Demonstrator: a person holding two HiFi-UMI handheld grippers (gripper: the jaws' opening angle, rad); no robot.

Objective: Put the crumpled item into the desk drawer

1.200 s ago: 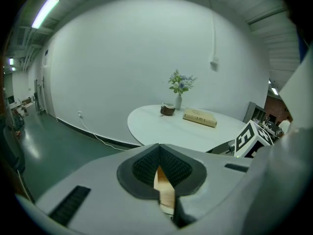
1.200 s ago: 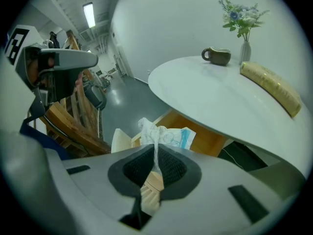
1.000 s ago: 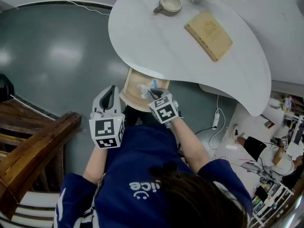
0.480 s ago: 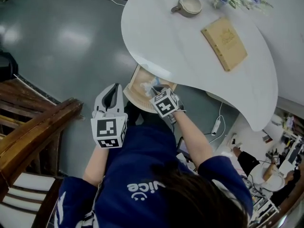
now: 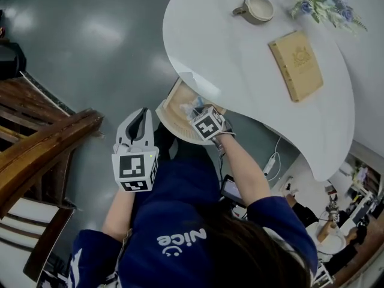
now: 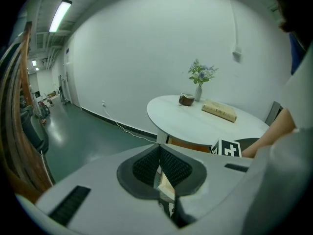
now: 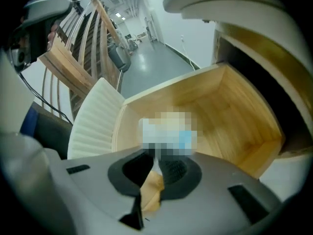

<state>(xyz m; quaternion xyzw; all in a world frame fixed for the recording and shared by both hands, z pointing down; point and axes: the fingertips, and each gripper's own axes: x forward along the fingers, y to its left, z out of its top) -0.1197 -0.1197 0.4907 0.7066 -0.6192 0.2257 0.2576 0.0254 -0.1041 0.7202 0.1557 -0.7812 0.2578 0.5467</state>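
Over the right hand-held gripper (image 7: 156, 159) we see the edge of the white rounded desk (image 5: 240, 59) overhanging the pale wooden drawer (image 7: 234, 116), which is open and leaves a narrow way in. Beyond this gripper, a beige ceramic mug (image 5: 259, 8) and a tan hardcover book (image 5: 299, 65) rest on the desk. The crumpled white-and-blue item (image 5: 192, 106) hangs at its tips, within the drawer walls and wrinkled. The jaws have just opened slightly, yet we see them pinch its thin white tail. The left hand-held gripper (image 5: 141, 114), beside the drawer, is pressed together and holds nothing.

The desk (image 5: 240, 59) is white, drawer (image 5: 174, 109) tan, crumpled item (image 5: 192, 105) seemingly white-blue.
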